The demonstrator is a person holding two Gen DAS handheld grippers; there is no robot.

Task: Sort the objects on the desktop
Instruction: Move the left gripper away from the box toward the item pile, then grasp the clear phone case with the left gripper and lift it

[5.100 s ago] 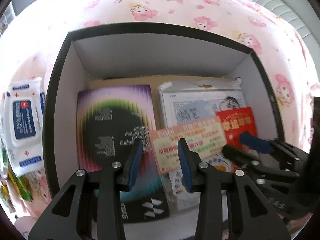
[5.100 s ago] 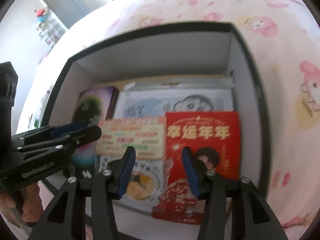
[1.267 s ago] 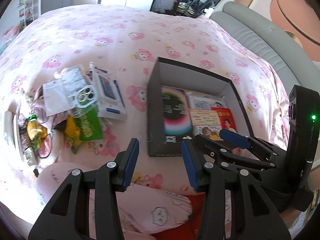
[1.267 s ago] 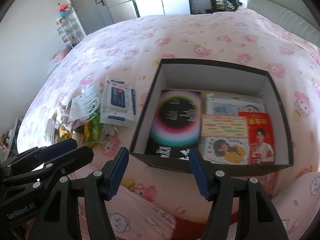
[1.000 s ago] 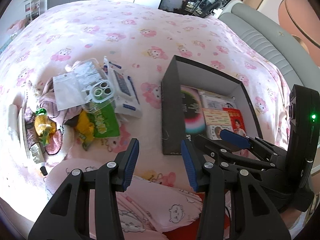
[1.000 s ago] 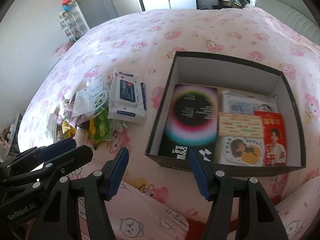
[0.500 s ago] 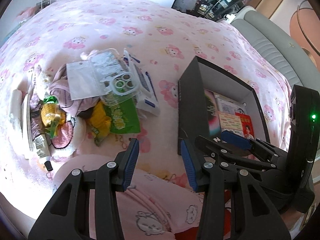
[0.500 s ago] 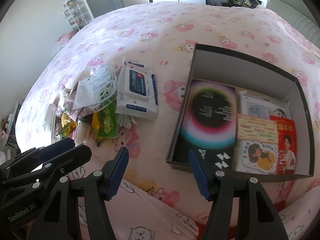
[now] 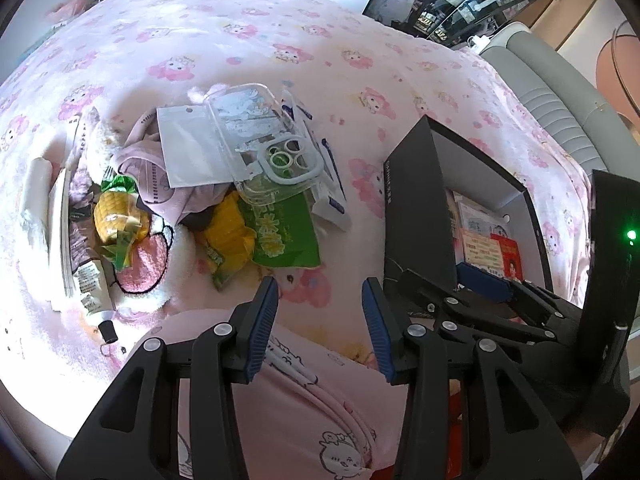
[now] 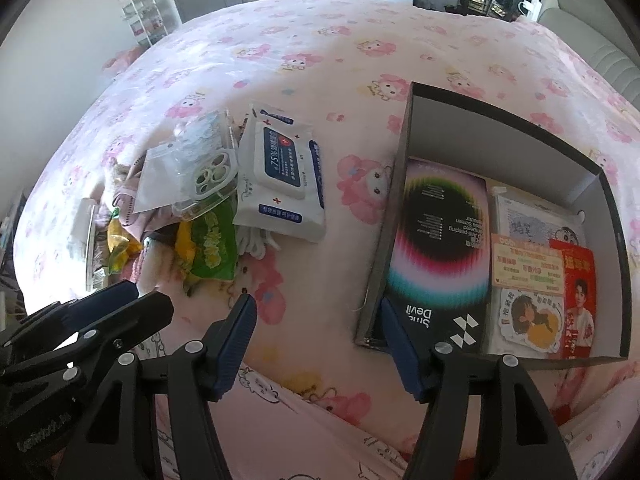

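Flat printed items already sit in the black box (image 10: pixel 404 184) on the bed (image 10: pixel 320 60): a dark packet with a rainbow ring (image 10: pixel 440 240) along the left wall, cards and a red leaflet (image 10: pixel 578 300) laid flat to its right, probably packed flat so they stack side by side. The unsorted pile lies well apart to the left of the box, loosely heaped: wet wipes pack (image 10: pixel 280 176) nearest the box, clear phone case (image 9: pixel 272 148) on top of a white pouch (image 9: pixel 188 148) and a green snack bag (image 9: pixel 280 232), yellow wrappers (image 9: pixel 116 220) and a small tube (image 9: pixel 94 292) farther left. Heap is overlapped, so top items likely go first. Both views are aimed at the stretch of bed between pile and box, which reads as heading for the next pickup; that's a judgement. Left tongs (image 9: pixel 320 320) stand moderately apart, nothing between them, touching nothing, hovering above the person's pink-clad lap (image 9: pixel 304 412). Right tongs (image 10: pixel 320 344) are wide, have just been opening further, empty, no contact; the right tip overlaps the box's near corner in the picture, contact not evident. Each tool shows in the other's view, side by side.
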